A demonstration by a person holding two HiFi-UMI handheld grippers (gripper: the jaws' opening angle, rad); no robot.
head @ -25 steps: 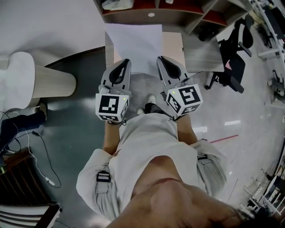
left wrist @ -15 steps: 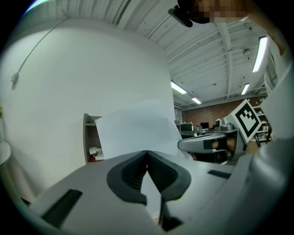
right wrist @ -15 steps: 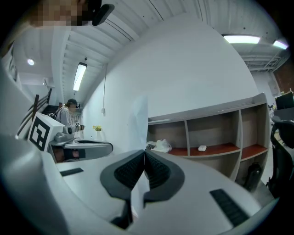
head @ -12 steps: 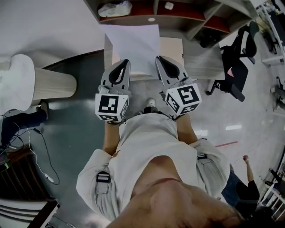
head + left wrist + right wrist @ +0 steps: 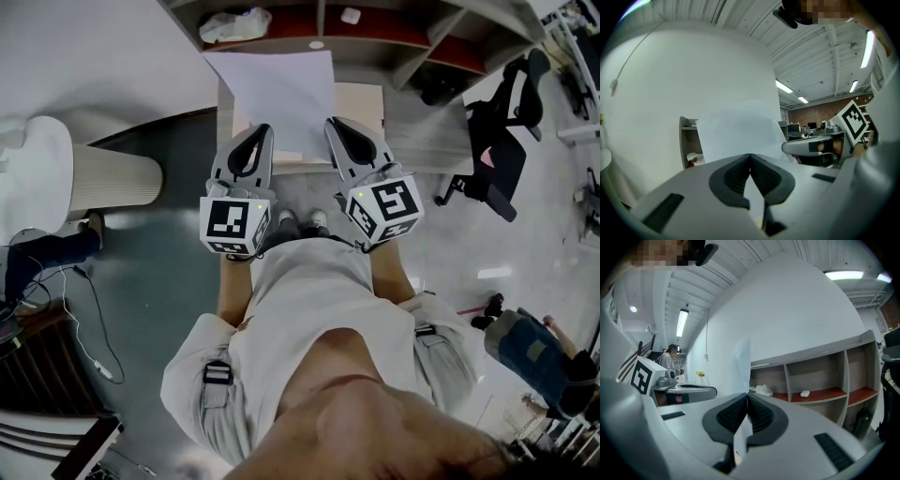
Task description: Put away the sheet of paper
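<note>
A person faces a wooden shelf unit point(image 5: 375, 44), holding a white sheet of paper point(image 5: 277, 94) out in the air just short of it. The left gripper point(image 5: 258, 136) is clamped on the sheet's near left edge and the right gripper point(image 5: 337, 131) on its near right edge, each pair of jaws pinched tight on the paper.

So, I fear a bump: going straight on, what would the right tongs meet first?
Likely the shelf, about at the compartment with the crumpled white thing, though depth is unclear. The paper in the right tongs would arrive before them.
</note>
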